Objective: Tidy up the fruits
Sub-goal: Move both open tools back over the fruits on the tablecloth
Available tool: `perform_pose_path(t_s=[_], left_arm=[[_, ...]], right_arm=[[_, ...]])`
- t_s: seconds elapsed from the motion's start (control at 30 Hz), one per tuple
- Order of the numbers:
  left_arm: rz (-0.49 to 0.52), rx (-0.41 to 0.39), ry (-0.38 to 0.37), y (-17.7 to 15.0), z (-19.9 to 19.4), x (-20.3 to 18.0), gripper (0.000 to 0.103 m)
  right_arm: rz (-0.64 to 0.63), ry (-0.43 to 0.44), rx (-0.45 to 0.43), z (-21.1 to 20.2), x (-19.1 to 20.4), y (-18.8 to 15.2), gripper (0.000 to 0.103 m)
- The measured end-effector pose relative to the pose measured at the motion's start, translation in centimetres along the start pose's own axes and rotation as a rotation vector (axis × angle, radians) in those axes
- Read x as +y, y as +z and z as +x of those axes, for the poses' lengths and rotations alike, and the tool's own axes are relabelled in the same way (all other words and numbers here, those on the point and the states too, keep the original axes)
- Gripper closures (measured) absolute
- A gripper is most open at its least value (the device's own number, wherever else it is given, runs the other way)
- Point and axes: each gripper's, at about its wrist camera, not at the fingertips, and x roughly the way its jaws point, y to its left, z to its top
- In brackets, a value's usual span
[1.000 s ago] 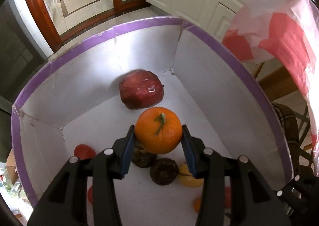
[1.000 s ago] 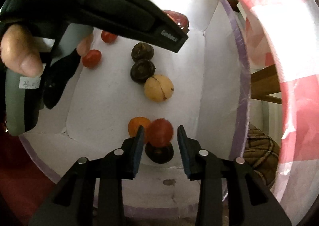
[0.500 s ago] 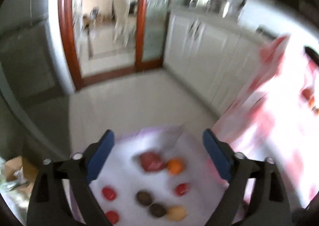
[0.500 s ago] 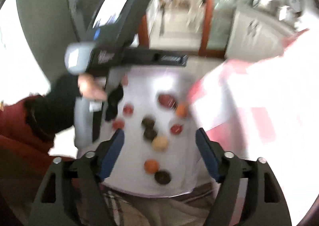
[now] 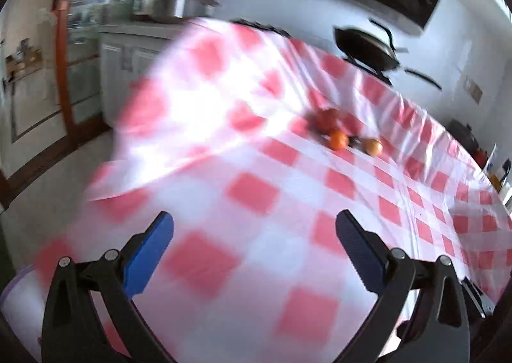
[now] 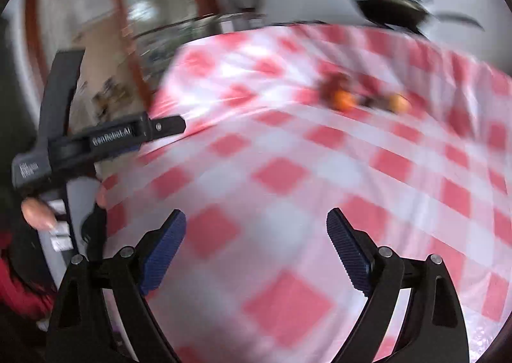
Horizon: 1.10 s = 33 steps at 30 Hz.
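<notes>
The left tongs (image 5: 254, 228) were seen above a bench draped in a red-and-white checked plastic cloth (image 5: 252, 193). Their blue-padded fingers (image 5: 148, 249) were set wide apart and were widening further, with nothing between them but the cloth below. The right tongs (image 6: 256, 225) were likewise spread over the same cloth, their ribbed blue pads (image 6: 164, 246) opening and nothing held between them.

Far across the bench, a small cluster of fruits was found: a large dark red round fruit (image 5: 326, 120), a small orange citrus fruit (image 5: 338, 140) just in front of it, and a paler yellow-orange round fruit (image 5: 372, 147) near to the right. A dark small item lay between the two orange ones, too blurred to be told. The same group was seen in the right wrist view, well apart from both tongs. Much of both views was smeared by blur.

In the right wrist view, the black body of the left tool was seen at the left edge, gripped by a hand (image 6: 35, 212) with a red sleeve (image 6: 16, 286) below it. Beyond the bench, a black wok (image 5: 368, 48) against a white wall and a wood-framed glass door (image 5: 67, 52) were made out. A purple-edged rim (image 5: 12, 280) was glimpsed at the lower left of the left wrist view.
</notes>
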Motion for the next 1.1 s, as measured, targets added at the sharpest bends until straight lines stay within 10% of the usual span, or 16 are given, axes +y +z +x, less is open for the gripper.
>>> perform_pose_path(t_s=[0.2,0.4,0.8,0.97,1.1], left_arm=[[0.092,0.06,0.009,1.9,9.5,-9.1,0.002],[0.075,0.048,-0.01,4.8,15.7,-13.9,0.002],[-0.071,0.102,-0.077,8.6,22.8,-14.2,0.002],[-0.017,0.083,-0.043,8.9,22.5,-13.3,0.002],[-0.167,0.115,-0.059,9.4,23.2,-10.0,0.002]], right_arm=[[0.248,-0.14,-0.024,1.3,-10.8,-0.7,0.016],[0.487,-0.043,-0.119,0.1,-15.5,-1.7,0.016],[0.45,-0.045,-0.081,1.2,-15.0,-0.5,0.016],[0.447,-0.184,-0.073,5.1,-19.5,3.5,0.016],[0.378,-0.291,-0.017,11.0,-21.8,8.5,0.023]])
